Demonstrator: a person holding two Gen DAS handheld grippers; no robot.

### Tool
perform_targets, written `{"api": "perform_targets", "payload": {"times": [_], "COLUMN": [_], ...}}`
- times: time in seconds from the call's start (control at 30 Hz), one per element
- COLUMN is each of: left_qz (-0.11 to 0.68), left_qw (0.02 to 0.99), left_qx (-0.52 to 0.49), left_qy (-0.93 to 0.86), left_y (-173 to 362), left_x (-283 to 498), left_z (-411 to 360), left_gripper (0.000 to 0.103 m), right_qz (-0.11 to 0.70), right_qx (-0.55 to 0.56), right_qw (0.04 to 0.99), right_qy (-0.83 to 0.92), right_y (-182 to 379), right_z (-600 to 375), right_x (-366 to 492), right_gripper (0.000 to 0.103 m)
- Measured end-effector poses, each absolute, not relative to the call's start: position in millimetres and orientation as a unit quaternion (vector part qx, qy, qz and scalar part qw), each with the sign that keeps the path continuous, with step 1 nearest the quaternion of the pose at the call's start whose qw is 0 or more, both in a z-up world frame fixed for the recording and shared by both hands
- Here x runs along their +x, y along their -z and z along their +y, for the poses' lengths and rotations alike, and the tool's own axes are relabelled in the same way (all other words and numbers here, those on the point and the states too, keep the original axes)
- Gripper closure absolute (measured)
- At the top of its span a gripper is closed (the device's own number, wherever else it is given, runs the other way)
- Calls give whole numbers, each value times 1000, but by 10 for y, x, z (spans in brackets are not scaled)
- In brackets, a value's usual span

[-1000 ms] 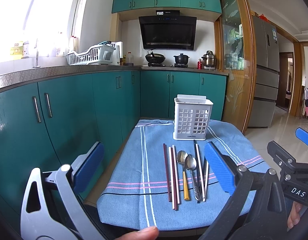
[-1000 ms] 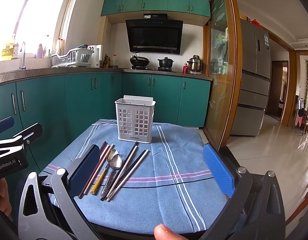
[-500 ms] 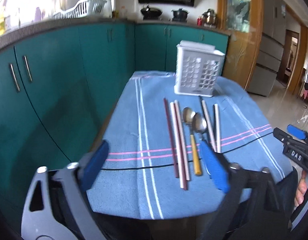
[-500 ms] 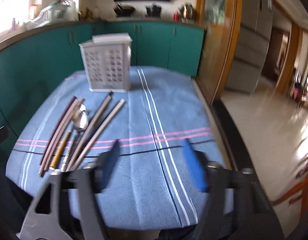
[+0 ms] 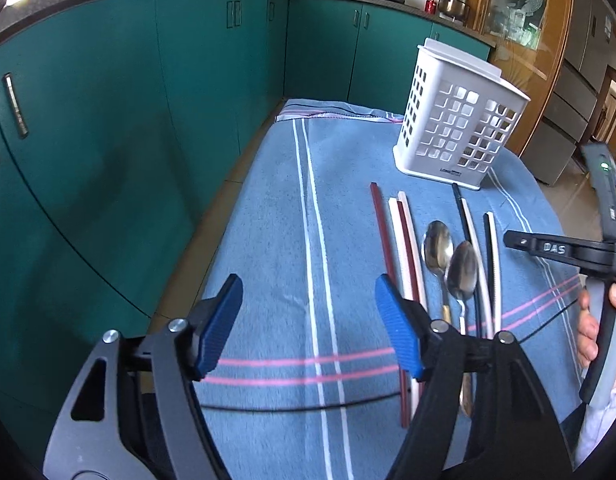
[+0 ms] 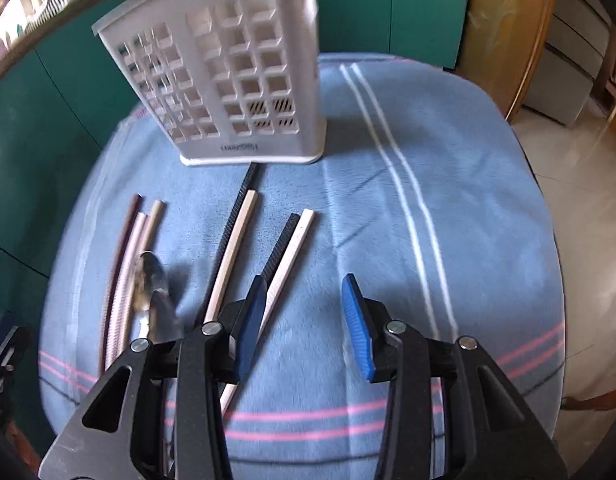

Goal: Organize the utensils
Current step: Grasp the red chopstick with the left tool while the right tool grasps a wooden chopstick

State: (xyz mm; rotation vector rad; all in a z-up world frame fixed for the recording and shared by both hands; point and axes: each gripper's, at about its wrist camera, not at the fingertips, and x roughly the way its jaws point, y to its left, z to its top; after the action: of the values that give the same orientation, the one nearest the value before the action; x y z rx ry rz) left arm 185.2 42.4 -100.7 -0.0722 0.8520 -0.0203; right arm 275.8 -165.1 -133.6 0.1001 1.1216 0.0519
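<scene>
We list: left gripper (image 5: 308, 326), jaws parted and just narrowing, over bare blue striped cloth (image 5: 268, 220). Right gripper (image 6: 304, 320), jaws narrower and just closing, likewise empty. Chopsticks (image 6: 232, 256) and two spoons (image 5: 447, 256) lie between the tongs. White slotted utensil holder (image 6: 232, 80) stands beyond them.

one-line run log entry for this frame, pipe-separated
phase: approach | left tool: closing, nothing between pads | right tool: closing, nothing between pads | chopsticks, spoons: flat on cloth | holder: upright, nothing seen inside
</scene>
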Motion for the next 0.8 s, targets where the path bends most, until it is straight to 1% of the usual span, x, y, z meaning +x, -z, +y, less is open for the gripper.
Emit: {"api": "perform_targets", "payload": {"times": [0.07,0.23,0.37,0.4,0.5,0.53,0.57,0.67,0.8], "left_qz": [418,433,438,440,446,449,453,469,481], "left_qw": [908,901,898,898,895,893,891,882,872], "left_qx": [-34,-23,1,3,3,2,2,10,20], "left_qy": [11,20,25,24,27,30,36,55,85], "left_y": [1058,1161,1203,1217,1242,1252,1265,1292,1293], "left_x": [1943,2192,2349,2380,2482,2513,2558,2762,3082], "left_z": [437,386,298,285,240,225,206,121,-34], "left_gripper": [32,31,27,27,27,27,27,27,27], "right_qz": [547,549,551,560,551,552,556,556,556], "right_qx": [33,23,20,9,-23,-23,-20,-38,-27], "right_qw": [836,836,834,829,834,833,830,830,830], "right_qy": [-26,-10,-17,-16,-16,-20,-38,-42,-32], "right_y": [1410,1355,1328,1367,1445,1442,1430,1408,1396], "right_z": [-1595,-1624,-1636,-1604,-1539,-1529,-1536,-1595,-1906], "right_x": [2836,2886,2893,2934,3017,3027,3028,2953,2782], "right_gripper": [62,62,62,62,62,72,88,89,90]}}
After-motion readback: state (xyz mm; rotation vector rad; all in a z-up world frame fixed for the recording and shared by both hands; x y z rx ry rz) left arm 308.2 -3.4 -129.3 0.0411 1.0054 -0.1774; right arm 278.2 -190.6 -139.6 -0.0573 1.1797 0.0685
